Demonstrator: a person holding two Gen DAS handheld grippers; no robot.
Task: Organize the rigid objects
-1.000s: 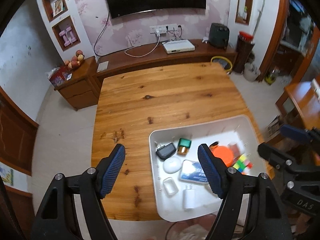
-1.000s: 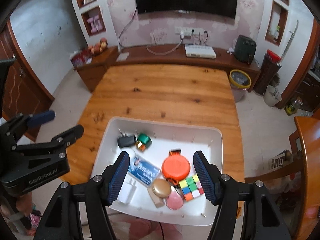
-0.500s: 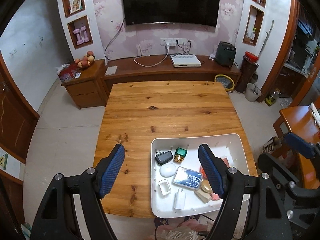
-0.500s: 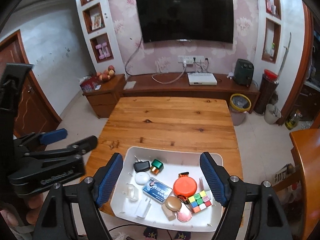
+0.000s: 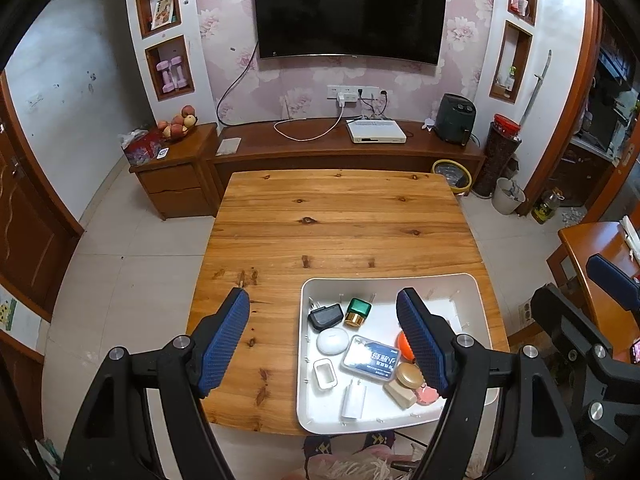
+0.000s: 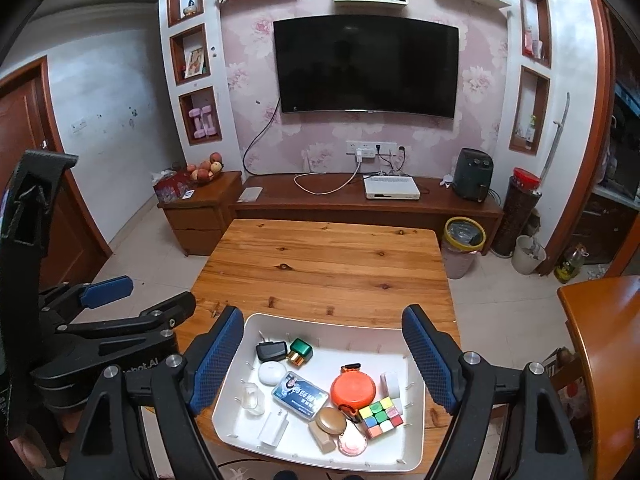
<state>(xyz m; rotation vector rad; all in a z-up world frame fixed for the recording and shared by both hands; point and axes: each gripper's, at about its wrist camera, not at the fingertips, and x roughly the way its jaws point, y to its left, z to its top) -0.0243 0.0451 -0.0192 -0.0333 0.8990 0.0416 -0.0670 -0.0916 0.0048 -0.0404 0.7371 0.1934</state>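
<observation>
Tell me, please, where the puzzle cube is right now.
In the right wrist view, the puzzle cube lies in the white tray's near-right corner, beside the orange disc.

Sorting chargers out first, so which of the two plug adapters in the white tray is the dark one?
The black adapter at the white tray's far left corner, beside the green box. The other adapter is white, lying at the near edge.

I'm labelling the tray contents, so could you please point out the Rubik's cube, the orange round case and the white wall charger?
Rubik's cube (image 6: 380, 417), right wrist view, centre of its top face.
Orange round case (image 6: 353, 390), right wrist view, middle of its lid.
White wall charger (image 5: 354, 397), left wrist view, middle of its body.
</observation>
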